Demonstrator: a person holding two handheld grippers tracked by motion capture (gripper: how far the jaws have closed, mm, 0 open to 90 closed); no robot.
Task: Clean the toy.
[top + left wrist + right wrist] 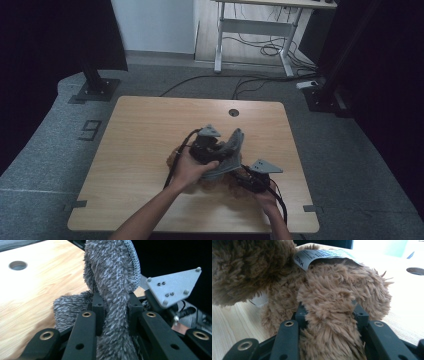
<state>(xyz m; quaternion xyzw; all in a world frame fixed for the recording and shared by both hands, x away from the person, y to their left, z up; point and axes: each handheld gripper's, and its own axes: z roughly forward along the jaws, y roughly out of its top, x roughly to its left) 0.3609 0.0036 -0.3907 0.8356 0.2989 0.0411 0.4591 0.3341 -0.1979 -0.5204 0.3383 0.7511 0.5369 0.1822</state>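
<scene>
Table (150, 130): light wood, fills the middle of the high view.
Brown plush toy (332, 297): lower centre of the high view, lying on the wood under the cloth.
Grey cloth (110, 277): centre, lifted over the toy.
Left gripper (113, 312): jaws clamped on a bunched fold of the cloth.
Right gripper (328, 315): jaws closed on a limb of the toy.
Risk: the thick cloth may slip out of the pinch if tugged; a hard pull could drag the toy along.

Left gripper (214, 150) lifts grey cloth (231, 150) above right gripper (250, 181).
</scene>
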